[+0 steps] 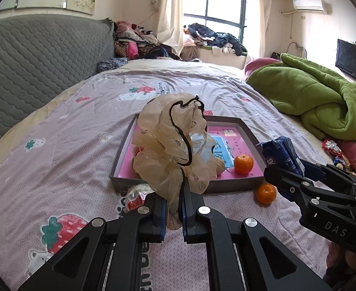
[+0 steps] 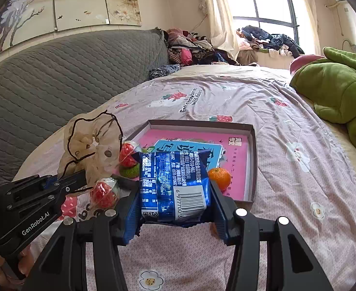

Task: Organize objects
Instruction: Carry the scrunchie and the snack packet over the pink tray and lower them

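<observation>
My left gripper is shut on a beige ruffled hair scrunchie with black edging, held above the bed in front of the tray; the scrunchie shows at left in the right wrist view. My right gripper is shut on a blue foil snack packet, lifted off the bed; the packet appears at right in the left wrist view. A grey tray with a pink base holds an orange and a blue card. A second orange lies outside its front edge.
A red-and-clear wrapped candy lies before the tray; another sits with a green knitted piece inside it. A green blanket is heaped at right, a grey quilted headboard at left. Clothes are piled by the window.
</observation>
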`<state>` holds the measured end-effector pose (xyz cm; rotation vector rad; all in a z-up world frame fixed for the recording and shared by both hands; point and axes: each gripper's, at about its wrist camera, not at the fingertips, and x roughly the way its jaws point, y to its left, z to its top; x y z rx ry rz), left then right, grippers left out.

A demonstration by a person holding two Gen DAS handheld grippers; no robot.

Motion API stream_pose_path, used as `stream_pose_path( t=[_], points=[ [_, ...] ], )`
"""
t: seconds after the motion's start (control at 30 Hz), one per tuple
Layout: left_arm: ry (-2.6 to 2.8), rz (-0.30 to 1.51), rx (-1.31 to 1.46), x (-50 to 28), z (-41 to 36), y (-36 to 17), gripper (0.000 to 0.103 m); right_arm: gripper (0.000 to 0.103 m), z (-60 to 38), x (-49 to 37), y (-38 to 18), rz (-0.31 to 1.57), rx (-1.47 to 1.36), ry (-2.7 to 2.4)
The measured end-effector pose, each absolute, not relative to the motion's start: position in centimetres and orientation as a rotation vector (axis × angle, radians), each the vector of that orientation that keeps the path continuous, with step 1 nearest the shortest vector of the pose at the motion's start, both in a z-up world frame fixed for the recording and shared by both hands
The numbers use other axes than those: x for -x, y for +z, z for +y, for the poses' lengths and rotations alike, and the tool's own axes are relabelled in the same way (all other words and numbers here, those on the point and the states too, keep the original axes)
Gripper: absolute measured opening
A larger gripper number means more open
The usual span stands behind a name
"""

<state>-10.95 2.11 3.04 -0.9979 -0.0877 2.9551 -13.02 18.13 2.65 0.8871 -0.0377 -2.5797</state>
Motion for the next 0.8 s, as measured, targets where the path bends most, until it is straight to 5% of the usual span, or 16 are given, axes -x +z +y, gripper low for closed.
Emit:
stream_pose_path(
  t=[0.8],
  points=[
    [2.966, -0.042, 0.978, 13.2, 2.7, 4.6, 0.009, 0.052, 18.0, 15.0, 5.4, -0.013, -0.823, -2.617]
  ],
)
